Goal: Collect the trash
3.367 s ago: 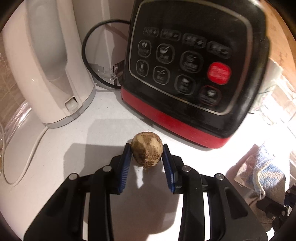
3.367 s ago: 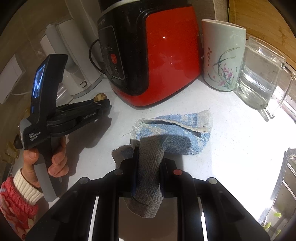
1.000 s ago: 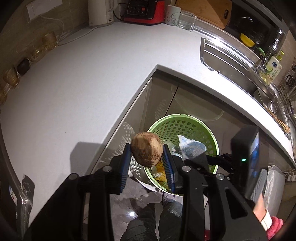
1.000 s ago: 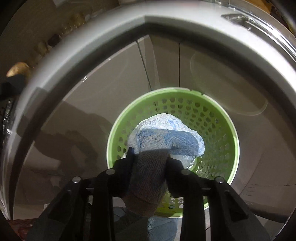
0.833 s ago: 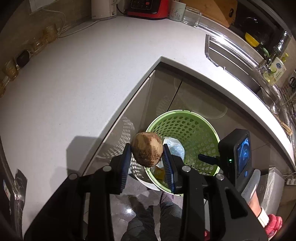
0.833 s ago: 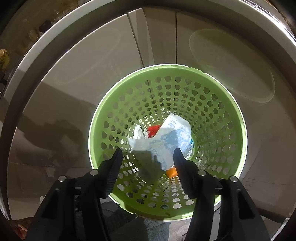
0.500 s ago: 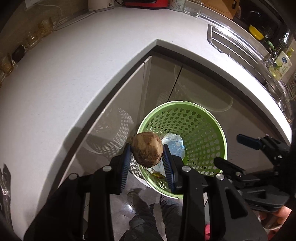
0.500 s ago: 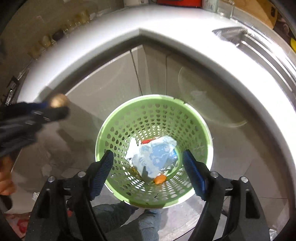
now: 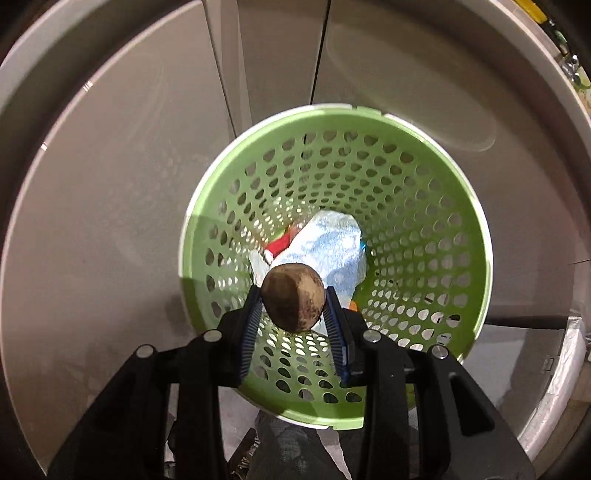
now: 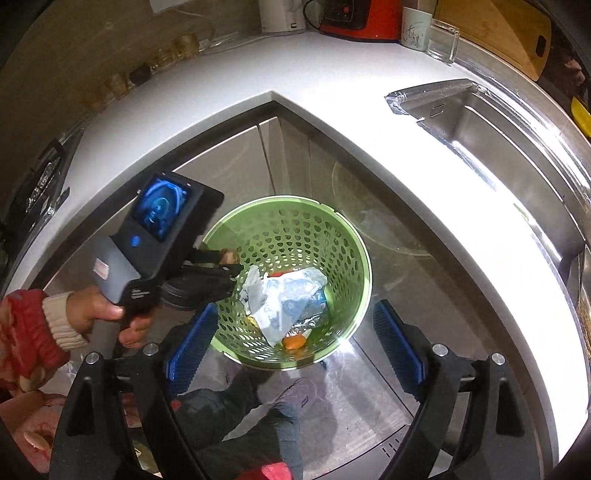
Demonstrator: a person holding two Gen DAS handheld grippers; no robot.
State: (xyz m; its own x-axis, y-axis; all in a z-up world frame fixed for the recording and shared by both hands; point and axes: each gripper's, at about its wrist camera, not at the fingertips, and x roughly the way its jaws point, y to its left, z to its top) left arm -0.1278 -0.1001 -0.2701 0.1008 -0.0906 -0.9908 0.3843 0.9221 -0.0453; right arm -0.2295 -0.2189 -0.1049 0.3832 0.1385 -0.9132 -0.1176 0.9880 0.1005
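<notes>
My left gripper (image 9: 293, 300) is shut on a round brown dirty ball-like piece of trash (image 9: 293, 297) and holds it over the inside of the green perforated basket (image 9: 436, 206). A blue-and-white cloth (image 9: 330, 247) lies in the basket on other scraps. In the right wrist view the left gripper (image 10: 225, 264) sits over the basket's (image 10: 343, 236) left rim, with the brown trash (image 10: 229, 254) at its tip. My right gripper (image 10: 291, 341) is wide open and empty, above the basket's near side. The cloth (image 10: 288, 299) lies inside.
The basket stands on the floor in the corner below the white L-shaped counter (image 10: 354, 99). A steel sink (image 10: 491, 136) is at the right. A red appliance (image 10: 360, 18), kettle (image 10: 282, 14), cup (image 10: 415, 27) and glass jug (image 10: 443, 40) stand at the far back. My legs (image 10: 236, 417) are below.
The left gripper came down from over the counter edge to above the basket, still holding the brown trash. The right gripper dropped the cloth into the basket, opened wide and pulled up and back.
</notes>
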